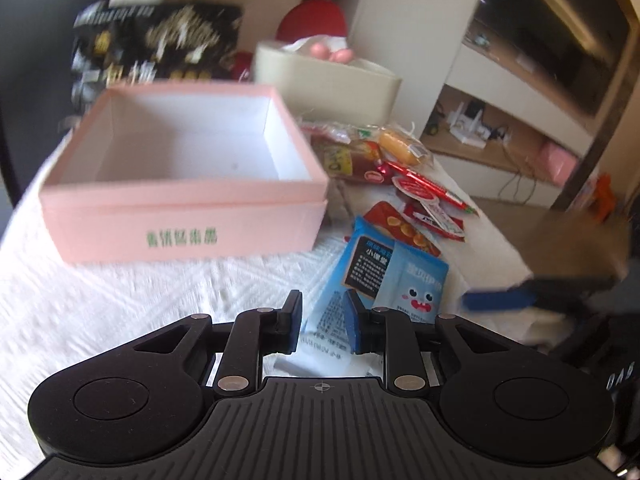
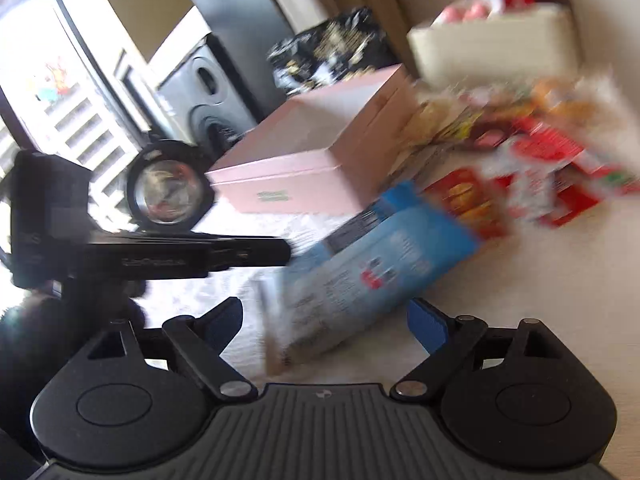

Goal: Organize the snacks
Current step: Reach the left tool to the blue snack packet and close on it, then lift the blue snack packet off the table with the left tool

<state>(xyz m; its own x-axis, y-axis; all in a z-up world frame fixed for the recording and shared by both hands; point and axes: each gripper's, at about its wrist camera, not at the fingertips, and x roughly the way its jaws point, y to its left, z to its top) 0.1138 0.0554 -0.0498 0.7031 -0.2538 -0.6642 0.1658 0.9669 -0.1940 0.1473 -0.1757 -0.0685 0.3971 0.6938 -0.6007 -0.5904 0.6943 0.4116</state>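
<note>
Nothing is packed yet: the pink box (image 1: 188, 168) sits empty, the snack pile (image 1: 404, 184) lies beside it toward the tabletop's far edge, the left gripper (image 1: 324, 320) pinches a blue packet (image 1: 384, 268), and the right gripper (image 2: 326, 320) gapes empty.

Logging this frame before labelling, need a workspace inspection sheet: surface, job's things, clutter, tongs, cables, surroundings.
Surface: table under a white textured cloth.
Job's things: pink box, lid off, nothing seen inside; blue snack packets beside it; pile of red and orange snacks beyond them.
Clutter: cream bin and black printed bag behind the box.
Tongs: left tongs narrowed around a blue packet's near edge, contact unclear; right tongs wide open, a blue packet between them, pads not touching it.
Cables: loose wires by white devices on the shelf unit.
Surroundings: speaker and bright window; right view is blurred.
</note>
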